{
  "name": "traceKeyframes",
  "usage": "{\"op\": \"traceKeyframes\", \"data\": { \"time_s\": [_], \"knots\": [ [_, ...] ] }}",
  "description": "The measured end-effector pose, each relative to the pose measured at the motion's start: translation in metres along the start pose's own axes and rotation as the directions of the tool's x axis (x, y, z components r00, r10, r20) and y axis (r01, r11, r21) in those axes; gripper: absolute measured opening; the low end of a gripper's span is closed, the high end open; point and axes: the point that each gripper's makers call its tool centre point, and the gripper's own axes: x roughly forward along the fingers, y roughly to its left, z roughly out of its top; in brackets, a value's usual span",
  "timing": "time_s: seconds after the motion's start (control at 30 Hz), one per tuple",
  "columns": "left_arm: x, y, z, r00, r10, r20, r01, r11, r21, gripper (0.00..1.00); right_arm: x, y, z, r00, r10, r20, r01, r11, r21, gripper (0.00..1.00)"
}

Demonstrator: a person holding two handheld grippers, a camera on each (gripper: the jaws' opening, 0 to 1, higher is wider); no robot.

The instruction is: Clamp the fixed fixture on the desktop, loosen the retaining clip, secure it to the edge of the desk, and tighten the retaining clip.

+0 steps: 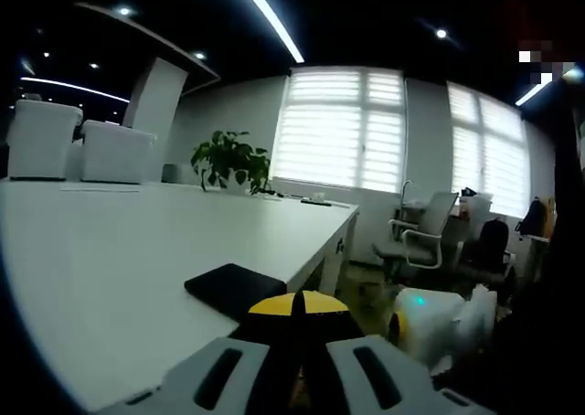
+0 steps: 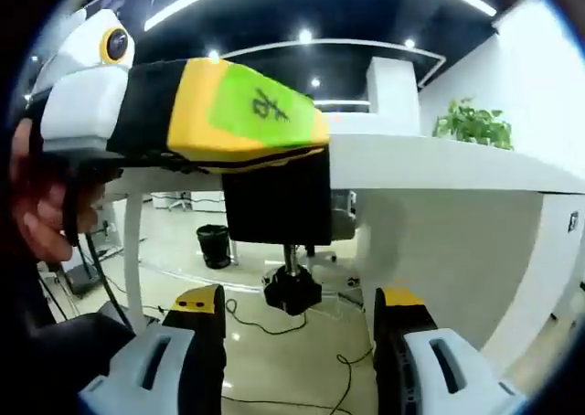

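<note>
Holding your left gripper nearly shut, you're pinching the black fixture at the desk edge, its flat top plate lying on the white desktop just ahead of the jaws. From the right gripper view, that same left gripper is reaching in from the left, yellow and green body level with the desktop, and the fixture is hanging off the desk edge under it, with the clip screw and its black knob pointing down below the slab. Your hand is wrapping the handle at the far left.

Your right gripper is sitting wide open, jaws well apart, gripping nothing, with the knob lined up between them but not touching.

Around you: a plant is sitting at the far end of the desk, blinds are glowing on the windows, office chairs are standing past the corner, and a black bin and cables are lying on the floor under the desk.
</note>
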Motion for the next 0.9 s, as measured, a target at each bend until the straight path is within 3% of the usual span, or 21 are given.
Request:
{"op": "traceKeyframes", "data": {
  "time_s": [0.27,0.3,0.37,0.4,0.43,0.5,0.63,0.77,0.83,0.9],
  "knots": [
    [0.0,0.0,0.0,1.0,-0.007,0.005,0.007,1.0,-0.006,0.01,0.01,0.003,0.004,0.999,-0.043,0.008,0.043,0.999,-0.027,0.6],
    [0.0,0.0,0.0,1.0,-0.007,0.006,0.007,1.0,-0.006,0.01,0.011,0.002,0.004,0.999,-0.044,0.01,0.045,0.999,-0.027,0.55],
    [0.0,0.0,0.0,1.0,-0.008,0.007,0.008,1.0,-0.007,0.01,0.01,0.003,0.007,0.999,-0.042,0.022,0.042,0.999,-0.033,0.29],
    [0.0,0.0,0.0,1.0,-0.008,0.008,0.008,1.0,-0.008,0.01,0.007,0.001,0.007,0.999,-0.052,0.013,0.053,0.996,-0.068,0.25],
    [-0.001,0.0,0.001,1.0,-0.006,0.013,0.006,1.0,-0.009,0.01,0.005,-0.007,0.01,0.997,-0.076,0.027,0.078,0.991,-0.112,0.24],
    [-0.002,-0.002,0.001,1.0,-0.009,0.01,0.009,1.0,-0.007,0.01,0.001,-0.002,0.008,0.999,-0.042,0.03,0.044,0.997,-0.061,0.23],
    [-0.003,-0.002,0.001,1.0,-0.003,0.008,0.003,1.0,-0.006,0.01,0.0,0.001,0.008,1.0,-0.019,0.015,0.02,0.997,-0.073,0.23],
    [-0.003,-0.002,0.0,1.0,-0.003,0.002,0.003,1.0,-0.004,0.01,-0.003,0.006,0.008,0.995,0.104,0.014,-0.102,0.99,-0.1,0.23],
    [-0.003,-0.001,0.0,1.0,-0.004,-0.005,0.004,1.0,-0.001,0.01,-0.004,0.009,0.009,0.978,0.208,0.017,-0.205,0.973,-0.11,0.23],
    [-0.003,-0.001,0.0,1.0,-0.003,-0.01,0.003,1.0,0.002,0.01,-0.005,0.012,0.009,0.941,0.338,0.007,-0.333,0.931,-0.146,0.23]
  ]
}}
